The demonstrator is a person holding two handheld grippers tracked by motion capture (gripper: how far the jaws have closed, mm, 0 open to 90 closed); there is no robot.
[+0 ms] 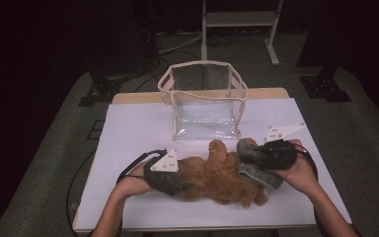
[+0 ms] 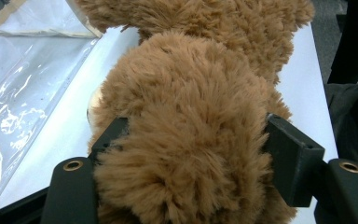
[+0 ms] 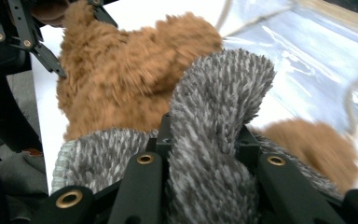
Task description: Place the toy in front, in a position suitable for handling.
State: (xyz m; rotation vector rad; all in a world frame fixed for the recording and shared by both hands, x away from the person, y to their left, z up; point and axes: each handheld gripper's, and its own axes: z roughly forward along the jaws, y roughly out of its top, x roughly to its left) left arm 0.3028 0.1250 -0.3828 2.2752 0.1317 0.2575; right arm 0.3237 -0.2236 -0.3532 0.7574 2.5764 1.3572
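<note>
A smooth white sheet (image 1: 138,123) covers the table in a dark room, and on it the left gripper (image 2: 193,140) has its black jaws pressed into the shaggy brown plush teddy bear (image 1: 212,175) lying on its side. The right gripper (image 3: 205,140) pinches a fold of the bear's grey knitted fuzzy garment (image 3: 214,107), with a clear soft-plastic cream-trimmed bag (image 1: 205,98) standing open just behind

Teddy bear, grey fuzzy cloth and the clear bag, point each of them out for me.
Teddy bear (image 1: 212,173): high view, on its brown belly.
Grey fuzzy cloth (image 3: 219,107): right gripper view, on the raised fold between the jaws.
Clear bag (image 1: 205,64): high view, on its cream top rim.
</note>
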